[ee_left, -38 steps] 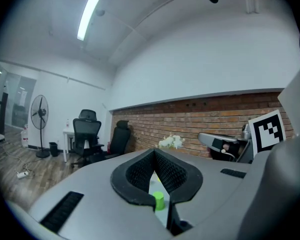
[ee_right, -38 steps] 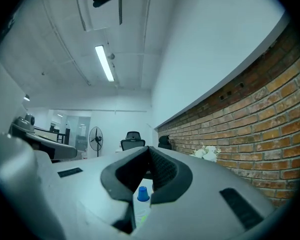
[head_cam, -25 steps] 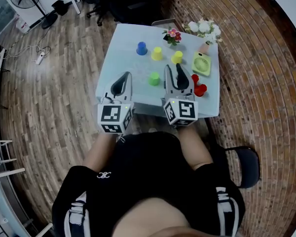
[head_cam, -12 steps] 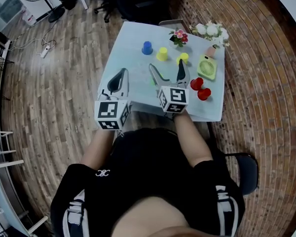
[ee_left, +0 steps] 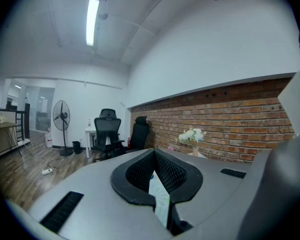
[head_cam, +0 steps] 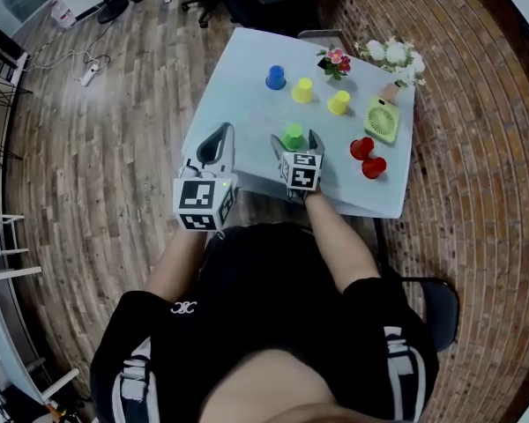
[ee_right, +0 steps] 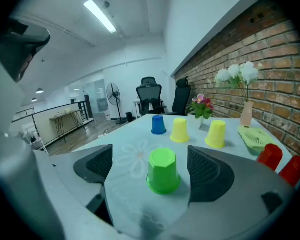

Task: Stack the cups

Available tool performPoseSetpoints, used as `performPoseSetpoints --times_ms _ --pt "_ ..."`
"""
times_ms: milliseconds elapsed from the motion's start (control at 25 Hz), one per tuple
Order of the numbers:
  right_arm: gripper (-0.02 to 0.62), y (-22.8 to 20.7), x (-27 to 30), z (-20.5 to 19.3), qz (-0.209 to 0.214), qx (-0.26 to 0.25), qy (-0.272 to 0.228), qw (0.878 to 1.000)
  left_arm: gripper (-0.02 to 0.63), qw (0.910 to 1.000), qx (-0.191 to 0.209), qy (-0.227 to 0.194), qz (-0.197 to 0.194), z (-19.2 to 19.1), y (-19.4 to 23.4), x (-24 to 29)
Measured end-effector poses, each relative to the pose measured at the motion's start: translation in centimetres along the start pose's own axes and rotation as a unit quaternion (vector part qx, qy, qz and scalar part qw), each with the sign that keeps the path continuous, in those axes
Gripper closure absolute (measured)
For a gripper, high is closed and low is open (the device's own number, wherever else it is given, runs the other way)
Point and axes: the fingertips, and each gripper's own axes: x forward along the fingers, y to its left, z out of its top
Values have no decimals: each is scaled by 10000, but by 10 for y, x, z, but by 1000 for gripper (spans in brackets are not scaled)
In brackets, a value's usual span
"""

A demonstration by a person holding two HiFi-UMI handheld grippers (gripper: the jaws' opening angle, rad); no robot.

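Your left gripper (head_cam: 219, 139) hangs at the near edge of the table (head_cam: 238, 104) with its jaws together and nothing in them; I think it is best to leave it there, out of the way. Your right gripper (head_cam: 294, 141) is low over the table. Its jaws have just swung wide and then come in a little, and the green cup (ee_right: 163, 170) stands between them, mouth down, touched by neither pad. In the right gripper view the cup sits a little nearer to the right-hand pad, so move the gripper slightly to that side before you close, otherwise one pad will probably push the cup along the table. Take it at the wider lower part, because the wall narrows toward the top and the pads may slide off there. Close gently, as the plastic looks thin, and lift straight up. Beyond it stand the yellow cups (head_cam: 302, 90), well apart from each other, then the blue cup (head_cam: 276, 77); the nearer yellow one seems the easiest to cover, if you lower the green cup over it without tilt
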Motion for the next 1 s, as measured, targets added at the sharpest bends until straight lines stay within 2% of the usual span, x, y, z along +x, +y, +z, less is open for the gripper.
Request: performPoseSetpoints --times_ms 240,440,560,720,1000 --pt "160 -7 21 -50 -121 41 709 9974 603 9998 -81 126 135 -9 13 -5" --pt "200 -16 31 -62 -338 198 973 9945 603 9996 -126 162 175 -13 18 -8" --pt "246 -18 36 -59 -432 139 991 9940 603 9994 -163 198 214 -16 23 -10" --pt "357 -18 37 -51 -513 -89 970 9939 603 9991 -192 280 240 -23 27 -10" --pt "362 -24 28 -25 -605 -146 529 9967 603 9992 -217 290 183 -24 25 -7"
